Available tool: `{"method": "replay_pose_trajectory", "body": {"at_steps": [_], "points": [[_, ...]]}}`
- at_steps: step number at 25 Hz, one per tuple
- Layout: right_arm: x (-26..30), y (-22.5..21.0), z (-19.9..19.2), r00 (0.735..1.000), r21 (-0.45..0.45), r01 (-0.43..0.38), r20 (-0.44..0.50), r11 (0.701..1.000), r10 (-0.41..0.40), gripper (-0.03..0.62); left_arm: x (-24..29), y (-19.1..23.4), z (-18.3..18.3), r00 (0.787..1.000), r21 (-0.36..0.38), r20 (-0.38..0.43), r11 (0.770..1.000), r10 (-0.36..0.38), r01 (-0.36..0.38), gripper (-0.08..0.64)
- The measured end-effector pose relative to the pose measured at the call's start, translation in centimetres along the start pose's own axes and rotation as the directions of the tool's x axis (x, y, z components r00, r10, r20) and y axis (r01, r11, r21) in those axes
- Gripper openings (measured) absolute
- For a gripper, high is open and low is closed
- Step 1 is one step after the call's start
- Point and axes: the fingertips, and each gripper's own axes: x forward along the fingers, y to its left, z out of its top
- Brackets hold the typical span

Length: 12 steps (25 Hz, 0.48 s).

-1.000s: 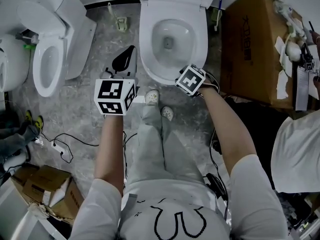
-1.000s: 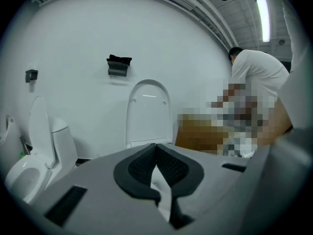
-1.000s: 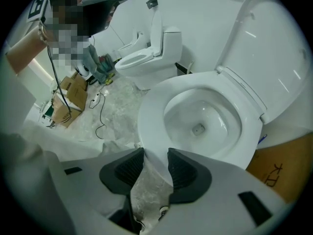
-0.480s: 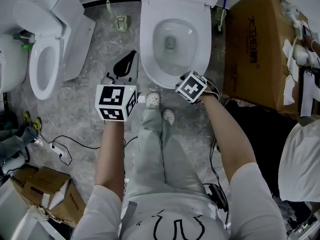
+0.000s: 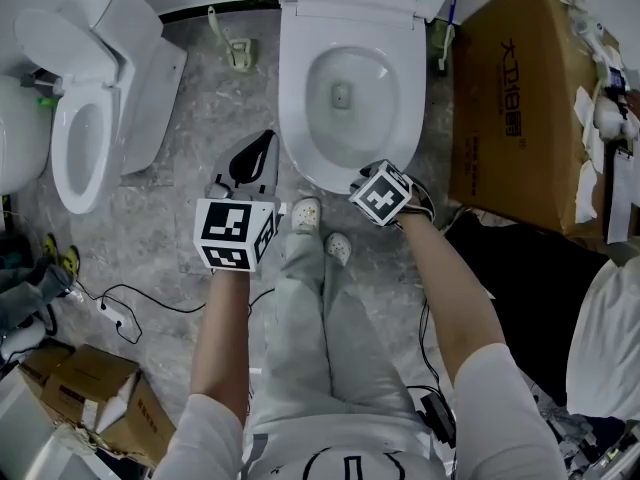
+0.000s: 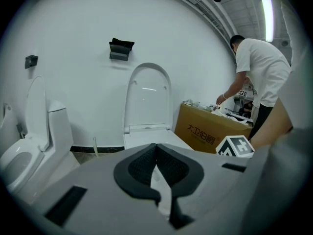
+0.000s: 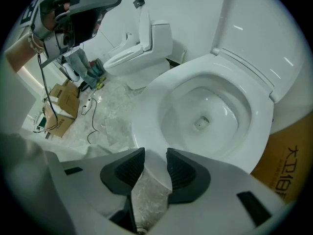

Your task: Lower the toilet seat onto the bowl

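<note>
Obs., toilet station.

- Left gripper (image 6: 156, 148): pads meet at the tips, nothing between them. It is held off the floor (image 5: 180, 218), just left of the toilet's front, and points forward at the wall.
- Right gripper (image 7: 155, 163): jaws stand moderately apart and have just been closing. The pads press on nothing. The front lip of the bowl (image 7: 205, 111) and marbled floor show through the gap. Whether the lip sits between the pads or below them cannot be told.
- Toilet seat (image 5: 298, 118): the white ring appears to lie flat on the bowl, directly ahead of the right gripper and ahead and to the right of the left one.
- Lid (image 6: 146, 99): upright against the wall, beyond the seat, straight ahead of the left gripper.
- Cardboard box (image 5: 510, 98): right of the right gripper, beside the toilet.
- Second toilet (image 5: 85, 118): well to the left of the left gripper, its seat raised.
- Cables (image 5: 130, 298): on the floor, behind and to the left of the left gripper.
- Operator's shoes (image 5: 306, 213): between the two grippers, just short of the bowl's front.
- Bystander in a white shirt (image 6: 259, 67): bent over the box, to the right of the left gripper.
</note>
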Motion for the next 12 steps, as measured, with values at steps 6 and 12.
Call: {"method": "replay_pose_trajectory", "body": {"at_steps": [6, 12], "points": [[1.9, -0.2, -0.3, 1.0, 0.002, 0.008, -0.015, 1.0, -0.008, 0.164, 0.3, 0.5, -1.0, 1.0, -0.019, -0.003, 1.0, 0.009, -0.009, 0.009], [2.8, -0.7, -0.2, 1.0, -0.02, 0.019, -0.015, 1.0, -0.019, 0.158, 0.9, 1.1, -1.6, 1.0, -0.024, -0.013, 1.0, 0.016, -0.016, 0.009]]}}
